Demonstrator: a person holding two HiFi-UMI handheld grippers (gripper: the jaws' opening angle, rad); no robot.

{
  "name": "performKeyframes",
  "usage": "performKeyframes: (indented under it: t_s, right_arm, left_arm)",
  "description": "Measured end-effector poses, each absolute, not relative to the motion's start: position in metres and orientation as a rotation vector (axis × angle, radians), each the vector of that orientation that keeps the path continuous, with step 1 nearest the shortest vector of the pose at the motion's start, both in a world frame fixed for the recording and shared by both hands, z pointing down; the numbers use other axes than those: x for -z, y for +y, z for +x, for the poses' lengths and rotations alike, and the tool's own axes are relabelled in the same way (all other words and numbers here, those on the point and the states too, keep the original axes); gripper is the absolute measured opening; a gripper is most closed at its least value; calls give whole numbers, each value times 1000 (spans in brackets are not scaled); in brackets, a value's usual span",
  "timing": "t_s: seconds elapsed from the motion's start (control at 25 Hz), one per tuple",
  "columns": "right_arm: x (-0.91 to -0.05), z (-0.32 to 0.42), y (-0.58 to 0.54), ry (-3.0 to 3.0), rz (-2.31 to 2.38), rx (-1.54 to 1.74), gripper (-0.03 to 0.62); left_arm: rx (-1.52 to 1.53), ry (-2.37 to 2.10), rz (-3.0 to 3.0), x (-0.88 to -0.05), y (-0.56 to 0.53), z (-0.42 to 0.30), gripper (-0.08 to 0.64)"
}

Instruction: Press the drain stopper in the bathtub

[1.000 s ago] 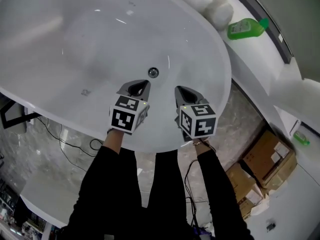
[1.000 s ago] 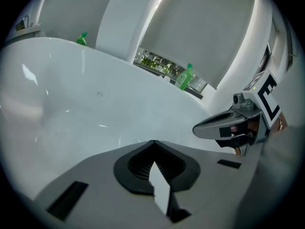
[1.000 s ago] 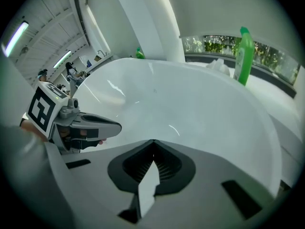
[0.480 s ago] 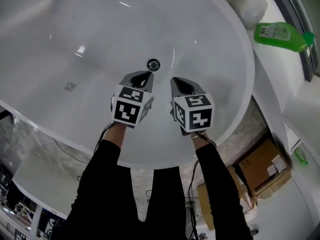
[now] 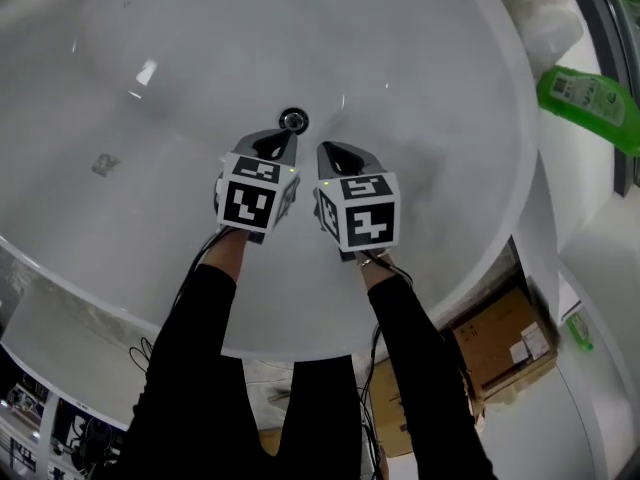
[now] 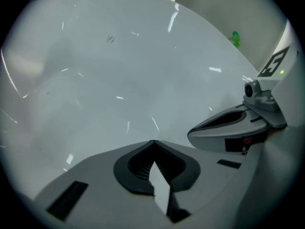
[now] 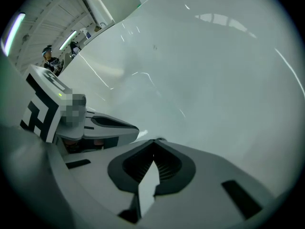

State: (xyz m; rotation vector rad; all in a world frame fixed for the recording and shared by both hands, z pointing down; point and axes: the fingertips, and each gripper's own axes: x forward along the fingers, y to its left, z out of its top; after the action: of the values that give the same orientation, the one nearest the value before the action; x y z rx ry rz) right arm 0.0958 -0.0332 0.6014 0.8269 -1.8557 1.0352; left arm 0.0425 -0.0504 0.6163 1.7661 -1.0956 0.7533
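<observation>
The drain stopper [image 5: 293, 120] sits in the floor of the white bathtub [image 5: 430, 78] and shows as a small round disc with a dark ring. I hold the left claw [image 5: 277, 144] just beside the stopper on its near side, with the tip pointing toward it. I cannot tell whether the tip touches the stopper. In the left gripper view, its two jaws meet tip to tip with nothing between them. The right claw [image 5: 338, 155] lies near the stopper, to its near right, side by side with the left claw. Its jaws are likewise together and empty. A green bottle [image 5: 590, 93] lies on the ledge well to the right of the stopper, outside the bathtub rim.
</observation>
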Motion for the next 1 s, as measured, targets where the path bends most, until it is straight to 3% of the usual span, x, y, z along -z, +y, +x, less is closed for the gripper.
performKeyframes:
  t_s: [1.0]
  right_arm:
    - [-696,90,-38,-1822,634,-989,1]
  left_arm:
    - [-731,-1161,1556,-734,-38,40,5]
